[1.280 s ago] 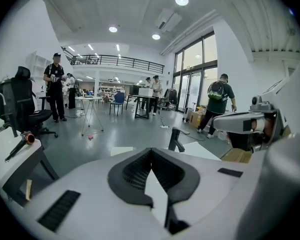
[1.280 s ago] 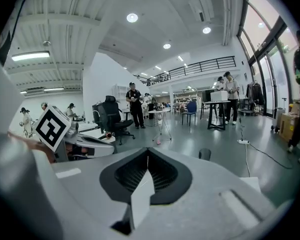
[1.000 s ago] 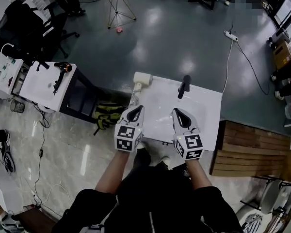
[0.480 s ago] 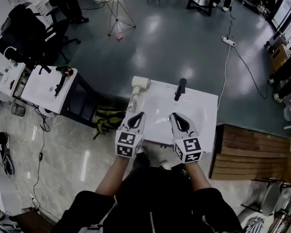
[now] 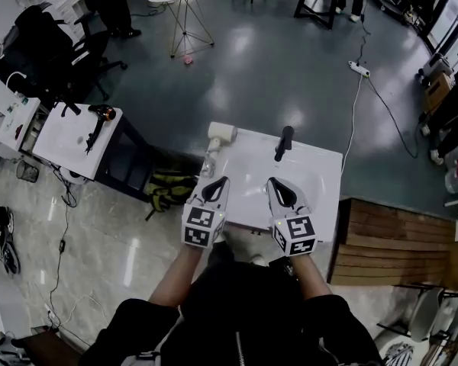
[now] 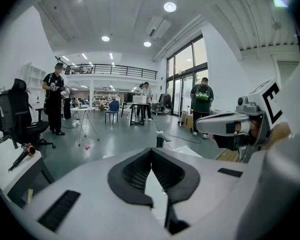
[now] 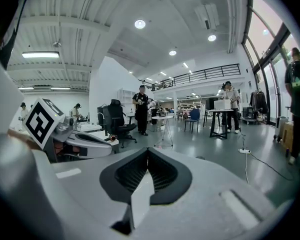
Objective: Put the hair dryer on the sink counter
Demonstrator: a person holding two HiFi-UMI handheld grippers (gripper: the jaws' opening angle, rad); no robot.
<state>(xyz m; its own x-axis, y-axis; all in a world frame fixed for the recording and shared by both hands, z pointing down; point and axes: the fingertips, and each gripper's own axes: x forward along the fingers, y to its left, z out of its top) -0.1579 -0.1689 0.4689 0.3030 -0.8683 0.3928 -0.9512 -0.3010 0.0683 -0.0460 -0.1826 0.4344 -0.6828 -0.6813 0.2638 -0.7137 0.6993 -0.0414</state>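
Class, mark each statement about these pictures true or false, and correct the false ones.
1. The left tool and the right tool are both shut and empty. True.
2. The black hair dryer lies on the sink counter. False: it lies on the white side table off to the left.
3. A black faucet stands at the counter's far edge. True.
4. The right tool grips the faucet. False: it is apart from the faucet and holds nothing.
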